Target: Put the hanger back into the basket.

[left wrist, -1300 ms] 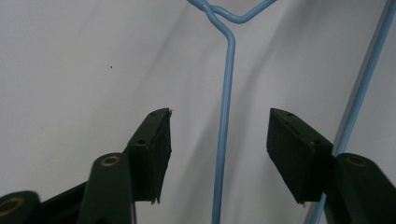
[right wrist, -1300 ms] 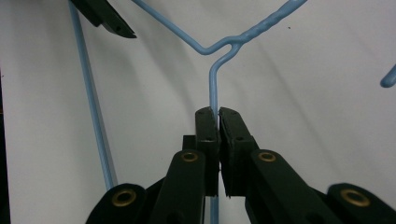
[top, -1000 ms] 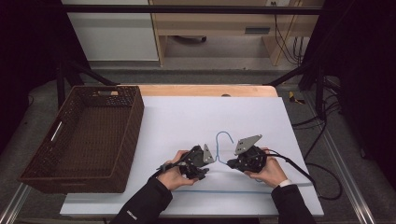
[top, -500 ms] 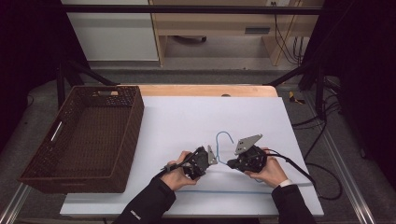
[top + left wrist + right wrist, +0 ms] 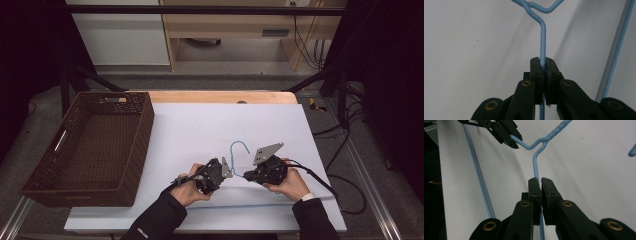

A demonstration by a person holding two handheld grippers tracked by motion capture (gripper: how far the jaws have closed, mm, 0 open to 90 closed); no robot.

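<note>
Basket [image 5: 85,150] stands empty at far left of the white table [image 5: 200,125]. Left gripper [image 5: 543,65] is clamped on one shoulder of the blue wire hanger [image 5: 239,150]; right gripper [image 5: 540,185] is clamped on the other. Hanger sits near centre, gripped both sides; judged early, transfer to basket outstanding.

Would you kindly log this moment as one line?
left gripper: shut on thin blue wire hanger | right gripper: shut on hanger | brown wicker basket: empty

A wicker basket [image 5: 90,150] sits at the table's [image 5: 200,125] left edge, while the wire hanger [image 5: 239,150] lies lower centre between the left gripper [image 5: 226,167] and right gripper [image 5: 247,175].
</note>
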